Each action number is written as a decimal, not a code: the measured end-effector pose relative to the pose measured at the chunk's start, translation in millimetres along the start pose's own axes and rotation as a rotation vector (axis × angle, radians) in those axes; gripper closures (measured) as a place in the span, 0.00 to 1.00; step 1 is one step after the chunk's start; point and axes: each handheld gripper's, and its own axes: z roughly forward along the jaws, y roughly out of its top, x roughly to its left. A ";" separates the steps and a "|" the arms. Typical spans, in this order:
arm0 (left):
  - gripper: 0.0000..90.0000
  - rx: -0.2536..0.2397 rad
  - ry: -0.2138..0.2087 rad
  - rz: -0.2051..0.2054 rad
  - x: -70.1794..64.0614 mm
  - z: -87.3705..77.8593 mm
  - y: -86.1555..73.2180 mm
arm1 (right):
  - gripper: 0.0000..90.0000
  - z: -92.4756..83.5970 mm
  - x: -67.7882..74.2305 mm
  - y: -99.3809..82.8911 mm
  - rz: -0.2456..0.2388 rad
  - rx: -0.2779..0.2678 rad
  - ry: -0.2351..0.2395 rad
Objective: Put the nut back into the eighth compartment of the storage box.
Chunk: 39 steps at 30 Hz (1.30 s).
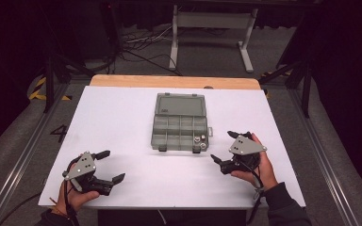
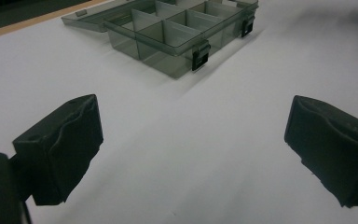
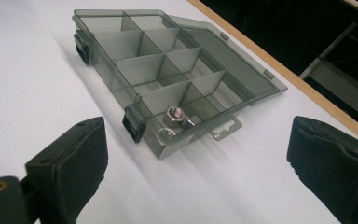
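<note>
A smoky grey compartment box (image 1: 169, 136) lies open mid-table on the white tabletop, its lid (image 1: 179, 104) folded flat to the far side. Metal nuts (image 1: 199, 140) sit in its near right compartment, and the nuts (image 3: 175, 114) look shiny and hexagonal in the right gripper view. My left gripper (image 1: 114, 165) rests near the front left of the table, open, with nothing between its jaws. My right gripper (image 1: 221, 145) hovers just right of the box's front corner, also open and empty. The box (image 2: 177, 35) lies ahead of the left gripper (image 2: 193, 144). The right gripper (image 3: 198, 154) faces the box (image 3: 135, 65) closely.
The white tabletop (image 1: 122, 117) has a wooden strip (image 1: 174, 81) along its far edge. Beyond it stand a white table frame (image 1: 212, 21) and loose cables (image 1: 141, 44) on the floor. Metal rails run along both sides of the table.
</note>
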 end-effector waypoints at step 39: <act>0.05 -0.025 0.016 -0.007 4.9 -0.9 3.1 | 0.07 -37.1 4.0 -63.3 0.083 0.034 -0.089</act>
